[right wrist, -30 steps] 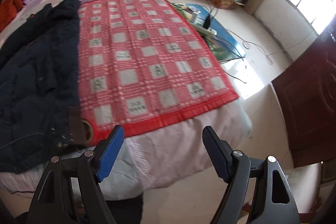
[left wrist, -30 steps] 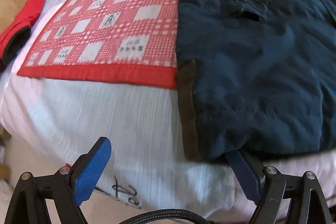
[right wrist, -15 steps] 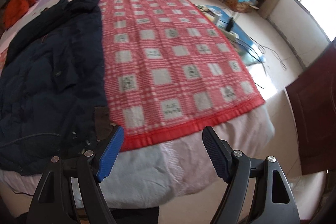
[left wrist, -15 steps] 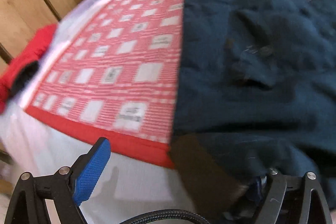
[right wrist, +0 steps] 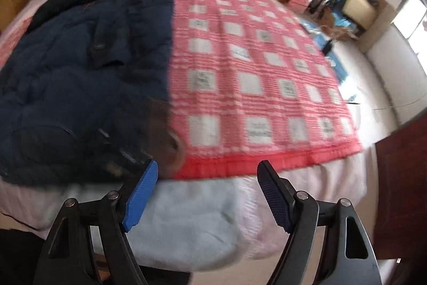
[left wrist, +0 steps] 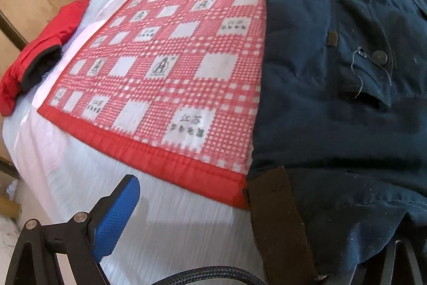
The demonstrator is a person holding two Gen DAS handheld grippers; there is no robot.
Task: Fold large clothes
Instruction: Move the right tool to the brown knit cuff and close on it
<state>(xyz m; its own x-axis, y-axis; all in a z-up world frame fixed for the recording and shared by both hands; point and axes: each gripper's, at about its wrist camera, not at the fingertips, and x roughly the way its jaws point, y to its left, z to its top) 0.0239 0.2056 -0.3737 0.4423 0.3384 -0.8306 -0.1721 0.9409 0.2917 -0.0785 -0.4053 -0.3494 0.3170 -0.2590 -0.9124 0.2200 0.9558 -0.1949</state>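
Daylight fills both pictures. In the right wrist view it comes from a window (right wrist: pixel 412 15) at the right edge, which is washed out to white, and a bright patch lies on the floor (right wrist: pixel 360 87) below it. This view is blurred by motion: the squares of the red checked blanket (right wrist: pixel 256 76) are smeared and the dark coat (right wrist: pixel 80 76) shows little detail. Its corners are black and straight lines bend near the rim. The left wrist view is sharper; the print on the blanket (left wrist: pixel 165 66) is readable, though the near brown strap (left wrist: pixel 277 221) is soft. A faint shadow falls on the white sheet (left wrist: pixel 165 218) beside the blue pad (left wrist: pixel 117 218) of the tongs. The coat (left wrist: pixel 347 98) is very dark there.
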